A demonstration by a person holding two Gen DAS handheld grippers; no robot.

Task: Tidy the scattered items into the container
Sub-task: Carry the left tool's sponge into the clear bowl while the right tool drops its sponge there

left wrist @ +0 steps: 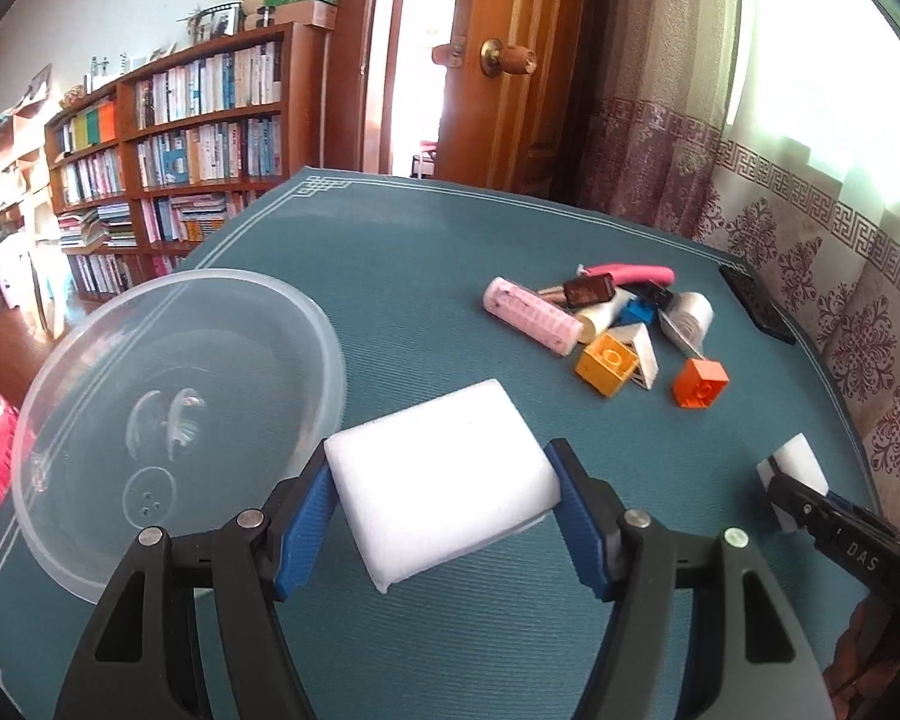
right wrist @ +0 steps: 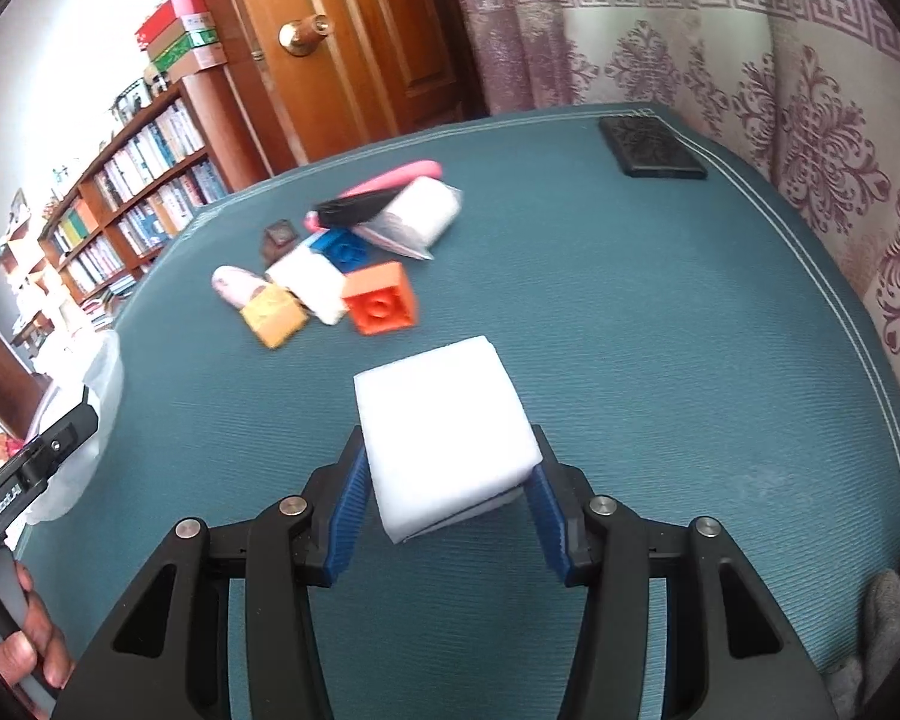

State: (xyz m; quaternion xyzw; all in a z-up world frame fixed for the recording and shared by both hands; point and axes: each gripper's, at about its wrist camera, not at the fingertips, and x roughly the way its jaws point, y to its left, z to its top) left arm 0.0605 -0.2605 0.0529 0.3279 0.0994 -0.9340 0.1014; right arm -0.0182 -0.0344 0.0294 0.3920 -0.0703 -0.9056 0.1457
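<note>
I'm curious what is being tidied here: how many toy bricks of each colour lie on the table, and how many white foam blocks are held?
Orange toy brick: 1
Yellow toy brick: 1
Blue toy brick: 1
White foam block: 2, one in the left hand-held gripper, one in the right hand-held gripper
Total: 5

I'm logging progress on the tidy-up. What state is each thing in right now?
Left tongs: shut on a white foam block.
Right tongs: shut on a second white foam block.
Clear bowl: upright, nothing in it.
Orange brick: on the cloth, apart from the pile.
Yellow brick: in the pile, tipped.
Pink roller: lying on its side.
Door: open.
</note>
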